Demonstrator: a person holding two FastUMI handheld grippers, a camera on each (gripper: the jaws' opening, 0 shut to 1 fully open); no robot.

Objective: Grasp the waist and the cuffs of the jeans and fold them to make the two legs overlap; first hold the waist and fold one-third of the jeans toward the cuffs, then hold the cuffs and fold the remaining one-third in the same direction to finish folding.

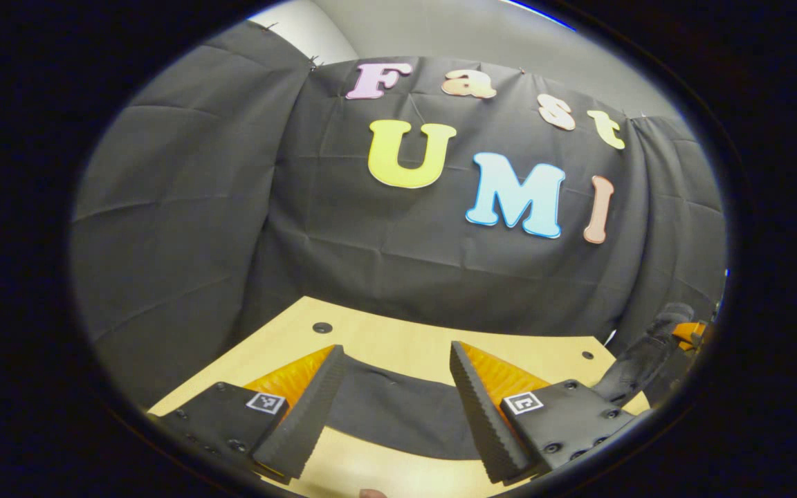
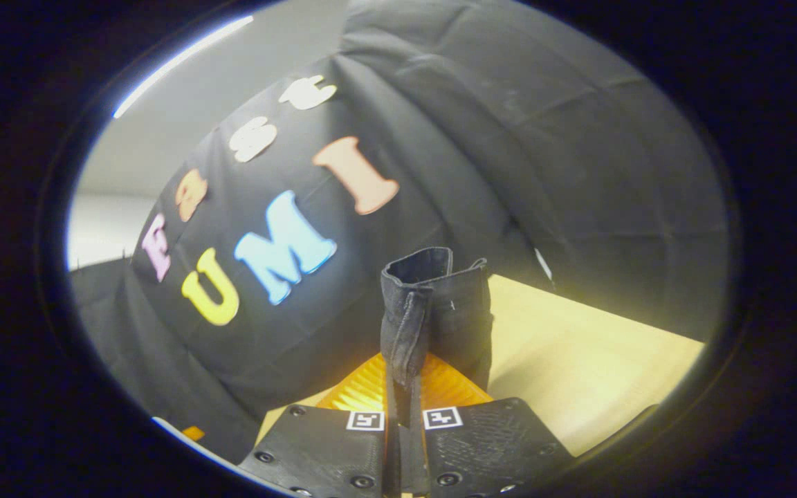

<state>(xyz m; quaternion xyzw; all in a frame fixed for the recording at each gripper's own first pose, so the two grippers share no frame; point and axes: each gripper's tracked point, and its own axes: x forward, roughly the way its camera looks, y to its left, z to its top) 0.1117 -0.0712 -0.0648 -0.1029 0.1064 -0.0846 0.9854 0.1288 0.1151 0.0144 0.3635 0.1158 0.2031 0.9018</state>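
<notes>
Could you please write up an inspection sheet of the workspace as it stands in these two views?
Surface: light wooden table with small dark holes in it.
Job's things: dark jeans lie flat across the table in the left gripper view; in the right gripper view a folded edge of the jeans stands up from the claw.
Clutter: nothing seen.
Grippers: left claw open, fingers apart above the jeans; right claw shut on the jeans. The other gripper shows at the table's right edge in the left gripper view.
Cables: nothing seen.
Surroundings: black cloth wall behind the table, pale wall above it.
</notes>
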